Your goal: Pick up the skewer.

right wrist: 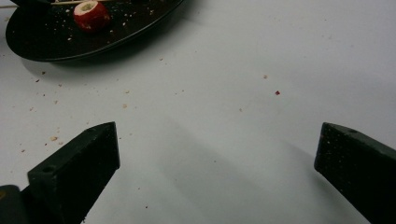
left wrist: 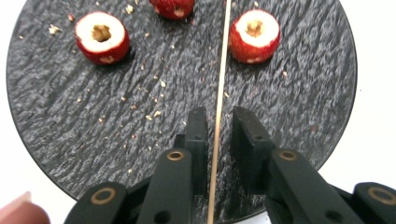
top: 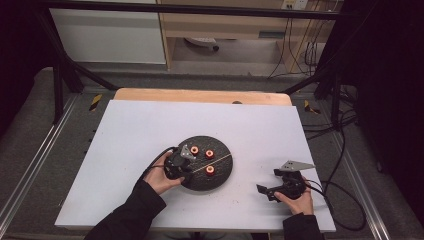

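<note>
From above, your left gripper (top: pixel 185 161) sits over the near-left part of a round black plate (top: pixel 220 176) at the middle of the white table (top: pixel 150 130). On the plate lie three red fruit pieces (top: pixel 209 154) with pale hollowed centres and a thin wooden skewer (top: pixel 216 163). The skewer's long axis runs from the gripper at the plate's near-left up toward the far-right rim, passing between the fruit. Your right gripper (top: pixel 268 190) rests on the table well apart from the plate, to its right, with your right hand (top: pixel 297 200) behind it.

In the left gripper view, your left gripper (left wrist: pixel 218 133) has its jaws narrowly parted with the skewer (left wrist: pixel 219 102) running straight up between them; a sliver of plate shows on each side of the stick, so it isn't clamped. The skewer is pale, straight and very thin, pointing away along the jaws toward the far rim. The plate (left wrist: pixel 84 140) has a rough, slate-like surface scattered with crumbs. One cored fruit (left wrist: pixel 102 37) lies left of the skewer, another (left wrist: pixel 255 35) just right of it, and a third (left wrist: pixel 172 6) is cut off by the top edge.

In the right gripper view, your right gripper (right wrist: pixel 217 154) has its jaws spread wide over bare, crumb-speckled table (right wrist: pixel 224 93), holding nothing. The plate (right wrist: pixel 46 46) shows at top left with one fruit piece (right wrist: pixel 91 15) on it and the skewer (right wrist: pixel 70 3) lying across behind that.
</note>
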`<control>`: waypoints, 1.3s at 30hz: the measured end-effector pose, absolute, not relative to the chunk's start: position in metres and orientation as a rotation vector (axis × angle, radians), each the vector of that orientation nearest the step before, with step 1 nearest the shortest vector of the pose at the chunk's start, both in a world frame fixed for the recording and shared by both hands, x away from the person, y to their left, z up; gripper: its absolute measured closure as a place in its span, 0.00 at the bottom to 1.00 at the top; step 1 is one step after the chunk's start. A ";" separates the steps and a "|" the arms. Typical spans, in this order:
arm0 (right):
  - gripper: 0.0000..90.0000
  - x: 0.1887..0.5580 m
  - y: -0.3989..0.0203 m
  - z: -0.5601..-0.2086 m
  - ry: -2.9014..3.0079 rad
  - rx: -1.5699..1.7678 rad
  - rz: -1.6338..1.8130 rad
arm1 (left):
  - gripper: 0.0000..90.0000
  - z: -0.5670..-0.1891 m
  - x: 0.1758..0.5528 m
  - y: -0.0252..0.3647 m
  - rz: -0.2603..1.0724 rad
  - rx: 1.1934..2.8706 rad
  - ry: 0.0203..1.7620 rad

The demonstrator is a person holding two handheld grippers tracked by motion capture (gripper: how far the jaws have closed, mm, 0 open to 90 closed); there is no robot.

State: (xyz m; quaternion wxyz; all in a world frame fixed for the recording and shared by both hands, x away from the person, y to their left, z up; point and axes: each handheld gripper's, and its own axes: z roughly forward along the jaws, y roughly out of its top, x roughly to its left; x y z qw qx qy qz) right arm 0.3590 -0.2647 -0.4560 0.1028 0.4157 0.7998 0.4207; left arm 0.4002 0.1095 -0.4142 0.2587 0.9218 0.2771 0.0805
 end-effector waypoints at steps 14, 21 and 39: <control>0.01 0.359 -0.265 -0.456 2.361 1.226 1.240 | 0.97 -0.415 0.401 0.103 0.214 2.564 0.729; 0.01 0.359 -0.265 -0.456 2.359 1.224 1.239 | 0.98 -0.411 0.397 0.106 0.226 2.547 0.719; 0.01 0.359 -0.265 -0.456 2.357 1.234 1.237 | 0.98 -0.400 0.374 0.136 0.278 2.358 0.752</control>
